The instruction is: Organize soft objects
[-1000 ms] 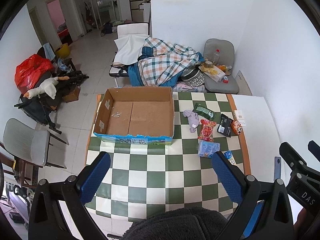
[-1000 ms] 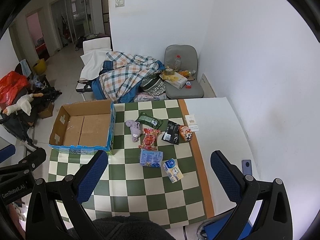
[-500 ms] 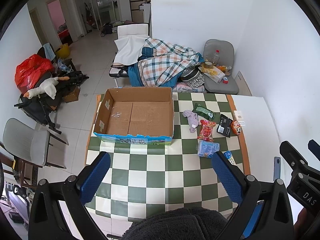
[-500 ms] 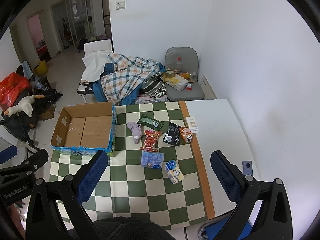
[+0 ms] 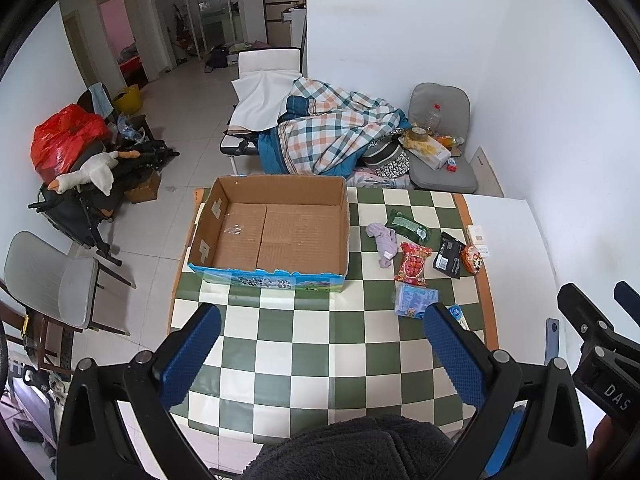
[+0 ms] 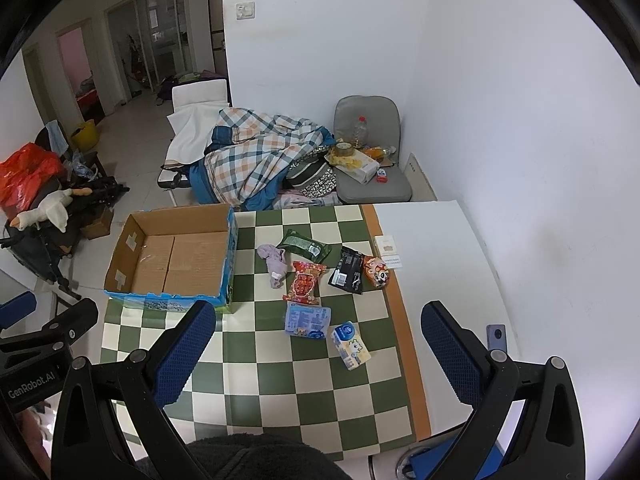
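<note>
We note: bench cloth checked green and cream, orange border strip; bare part white. Cardboard box brown inside, blue printed front. Sock pale lilac. Snack packets: green packet, red packet, black packet, light blue packet. Blanket plaid, white-teal-orange. Both hand-held gripper pads blue, frames black.

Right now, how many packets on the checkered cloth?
6: green packet farthest, black packet, orange packet near the edge, red packet, blue packet, tissue pack nearest.
</note>
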### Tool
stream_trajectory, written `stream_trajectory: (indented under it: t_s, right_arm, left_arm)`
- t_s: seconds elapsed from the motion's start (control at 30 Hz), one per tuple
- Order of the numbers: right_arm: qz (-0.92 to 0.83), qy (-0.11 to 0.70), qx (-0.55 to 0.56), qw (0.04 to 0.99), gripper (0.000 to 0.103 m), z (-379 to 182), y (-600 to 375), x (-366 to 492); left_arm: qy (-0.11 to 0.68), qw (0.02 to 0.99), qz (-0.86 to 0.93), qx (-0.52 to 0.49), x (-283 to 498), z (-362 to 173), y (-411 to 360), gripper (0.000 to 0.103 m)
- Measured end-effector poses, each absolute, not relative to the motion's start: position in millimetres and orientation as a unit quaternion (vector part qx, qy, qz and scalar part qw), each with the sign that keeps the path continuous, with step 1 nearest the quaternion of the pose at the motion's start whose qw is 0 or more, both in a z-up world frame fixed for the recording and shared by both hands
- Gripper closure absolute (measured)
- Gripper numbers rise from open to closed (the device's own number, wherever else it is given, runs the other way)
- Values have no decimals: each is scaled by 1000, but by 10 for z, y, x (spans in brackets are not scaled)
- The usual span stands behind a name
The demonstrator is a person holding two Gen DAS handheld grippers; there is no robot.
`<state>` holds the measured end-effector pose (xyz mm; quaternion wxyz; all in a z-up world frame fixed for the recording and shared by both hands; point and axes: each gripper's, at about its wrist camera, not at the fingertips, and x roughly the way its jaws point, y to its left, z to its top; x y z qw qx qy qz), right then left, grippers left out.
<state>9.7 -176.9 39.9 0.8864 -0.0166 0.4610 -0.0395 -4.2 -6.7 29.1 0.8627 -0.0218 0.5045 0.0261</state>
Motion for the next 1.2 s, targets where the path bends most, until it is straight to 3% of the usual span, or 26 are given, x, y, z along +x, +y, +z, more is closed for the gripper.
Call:
stream_trajectory:
  t_s: [0.8,1.0,1.2]
  right_arm:
    - [-42,471,1,881,0,262,-1907,218]
    - [-68,528,7,847,0,-388,-2340,561]
    - [-57,624,25,779,0,-1685,-2826,1022]
  left_arm:
    - [511,859,9,-14,223,216,-238,0]
    - [562,826,-22,34,786,-421,-592,0]
    - [625,772,-56,98,1159,-1416,-974,0]
